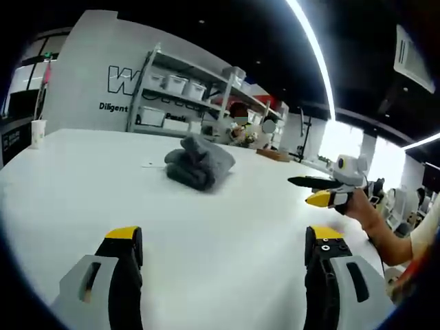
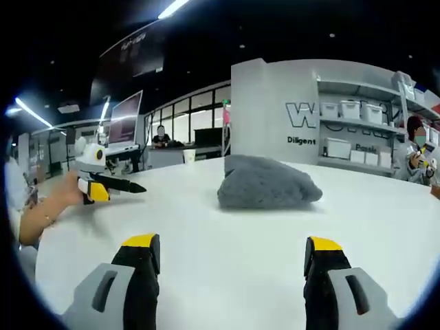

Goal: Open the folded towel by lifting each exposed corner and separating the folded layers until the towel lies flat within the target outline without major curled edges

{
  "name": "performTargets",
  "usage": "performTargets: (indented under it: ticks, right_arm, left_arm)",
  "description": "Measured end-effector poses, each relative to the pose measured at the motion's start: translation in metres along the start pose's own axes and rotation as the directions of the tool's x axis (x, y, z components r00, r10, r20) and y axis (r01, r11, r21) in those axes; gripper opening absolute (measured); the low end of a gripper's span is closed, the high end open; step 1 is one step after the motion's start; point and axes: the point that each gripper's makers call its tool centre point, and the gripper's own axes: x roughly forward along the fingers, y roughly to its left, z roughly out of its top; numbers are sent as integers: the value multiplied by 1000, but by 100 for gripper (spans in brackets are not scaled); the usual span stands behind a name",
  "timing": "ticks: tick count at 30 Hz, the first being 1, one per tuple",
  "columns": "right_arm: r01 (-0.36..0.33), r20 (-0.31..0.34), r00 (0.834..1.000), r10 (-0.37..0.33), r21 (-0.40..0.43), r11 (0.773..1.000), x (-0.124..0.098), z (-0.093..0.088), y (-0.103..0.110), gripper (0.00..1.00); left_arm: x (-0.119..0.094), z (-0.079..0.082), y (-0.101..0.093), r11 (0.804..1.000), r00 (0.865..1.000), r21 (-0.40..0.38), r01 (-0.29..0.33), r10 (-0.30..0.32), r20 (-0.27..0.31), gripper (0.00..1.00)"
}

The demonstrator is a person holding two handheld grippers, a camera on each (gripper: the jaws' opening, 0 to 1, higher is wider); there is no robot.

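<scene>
A grey towel (image 1: 199, 162) lies folded in a lumpy bundle on the white table (image 1: 82, 185), a good way ahead of my left gripper (image 1: 225, 237). That gripper's yellow-tipped jaws stand wide apart over bare tabletop, holding nothing. In the right gripper view the towel (image 2: 265, 182) sits as a rounded mound just beyond my right gripper (image 2: 232, 242), which is also open and empty. Each gripper appears in the other's view, held by a hand: the right gripper (image 1: 300, 191) to the right of the towel, the left gripper (image 2: 127, 187) to its left. Neither touches the towel.
A white cup (image 1: 38, 130) stands near the table's far left edge. Small brown items (image 1: 275, 155) lie at the far side. Behind the table are shelves with white bins (image 1: 172, 86), a lettered wall and a seated person (image 2: 416, 148).
</scene>
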Motion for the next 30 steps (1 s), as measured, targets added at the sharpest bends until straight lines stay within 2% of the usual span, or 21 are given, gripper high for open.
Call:
performTargets:
  ticks: [5, 11, 18, 20, 23, 27, 30]
  right_arm:
    - [-1, -8, 1000, 1, -7, 1000, 1, -1, 1, 87]
    - [16, -11, 1000, -16, 7, 1000, 2, -2, -7, 87]
    - [28, -36, 999, -28, 15, 999, 6, -11, -12, 86]
    - [42, -32, 999, -41, 13, 999, 6, -10, -14, 87]
    - [51, 7, 999, -51, 36, 998, 2, -2, -19, 90]
    - [63, 16, 998, -64, 54, 997, 2, 2, -25, 91]
    - [68, 7, 998, -69, 39, 997, 1, 7, -24, 92]
  left_arm:
    - [-1, -1, -1, 1000, 1000, 1, -3, 3, -2, 96]
    - [-1, 0, 0, 1000, 1000, -2, 3, -3, -4, 96]
    - [-2, 0, 0, 1000, 1000, 7, 1, -1, -11, 96]
    - [-2, 1, 0, 1000, 1000, 3, 4, -4, -7, 96]
    - [1, 0, 2, 1000, 1000, -8, 10, -10, -8, 96]
    - [2, 3, 1, 1000, 1000, -6, 22, -22, -5, 96]
    - [2, 6, 0, 1000, 1000, -4, 25, -25, 3, 96]
